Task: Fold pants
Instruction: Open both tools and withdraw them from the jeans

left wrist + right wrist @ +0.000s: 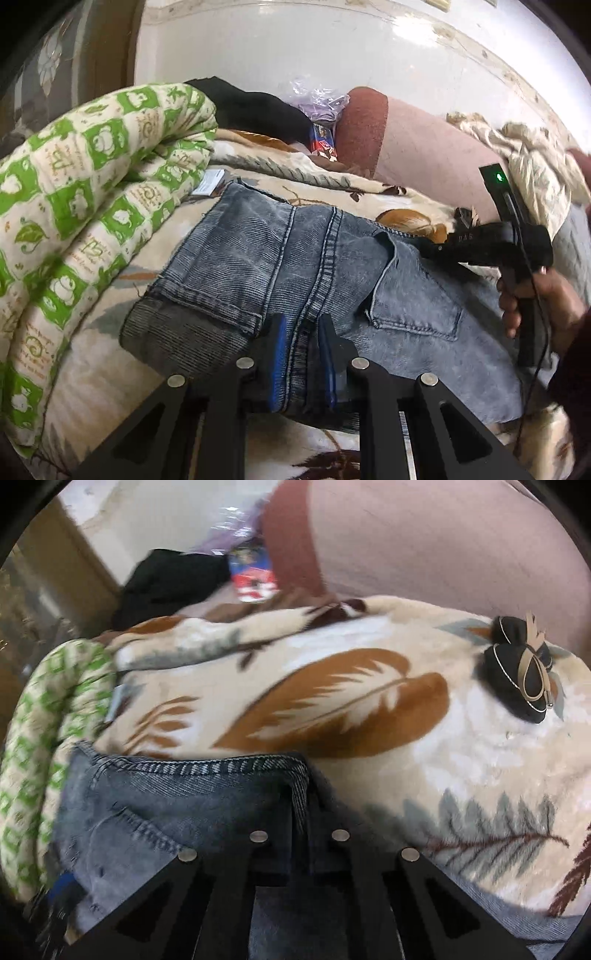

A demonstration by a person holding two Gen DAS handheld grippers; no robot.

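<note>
Left gripper point(301, 354) fingers pinch jeans point(295, 258) seam; right gripper point(306, 812) prob. pinching hem, blurry.

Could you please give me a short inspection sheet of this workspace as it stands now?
Surface: bed with feather-print blanket.
Job's things: jeans lie partly folded, back pocket up.
Clutter: green quilt beside jeans; black bow; black cloth; packet; pink bolster.
Grippers: left gripper jaws pinch a jeans seam; right gripper jaws hold the jeans' edge.
Cables: cable hangs from the right gripper.
Surroundings: white wall.
</note>
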